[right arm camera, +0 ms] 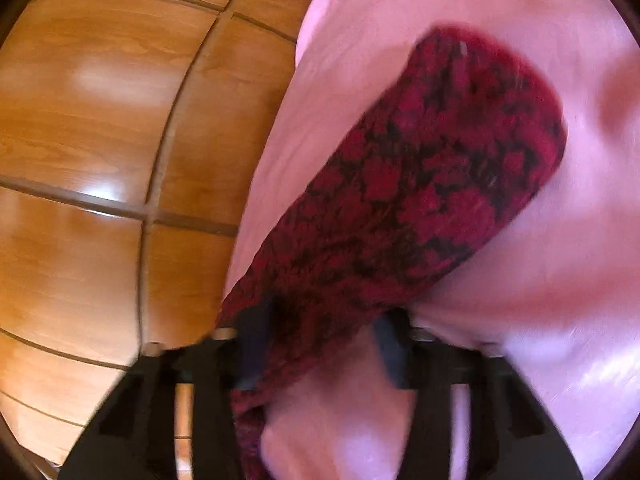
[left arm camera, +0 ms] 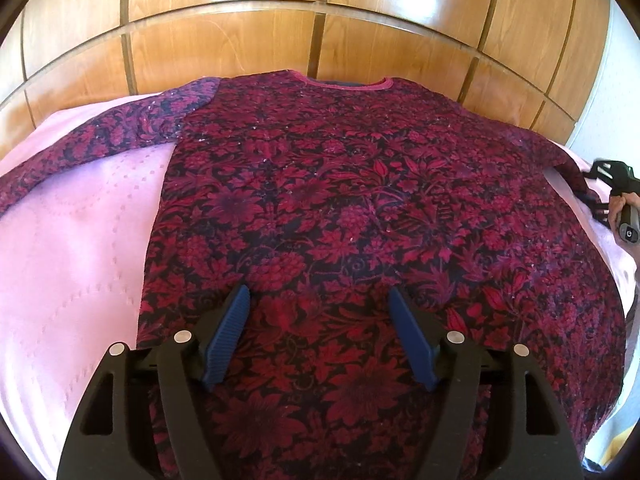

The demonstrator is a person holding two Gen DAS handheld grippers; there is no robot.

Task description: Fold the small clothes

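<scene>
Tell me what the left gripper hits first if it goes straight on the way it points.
The left gripper, open, would probably meet the floral top spread on the pink bedcover; depth is unclear.

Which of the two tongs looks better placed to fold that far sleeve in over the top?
The right tongs. They sit at the floral top's right sleeve, its cloth between their fingers, though blur hides whether they grip. The left tongs hover open over the hem, far from either sleeve.

Floral top (left arm camera: 360,208) on pink bedspread (left arm camera: 80,240)
</scene>
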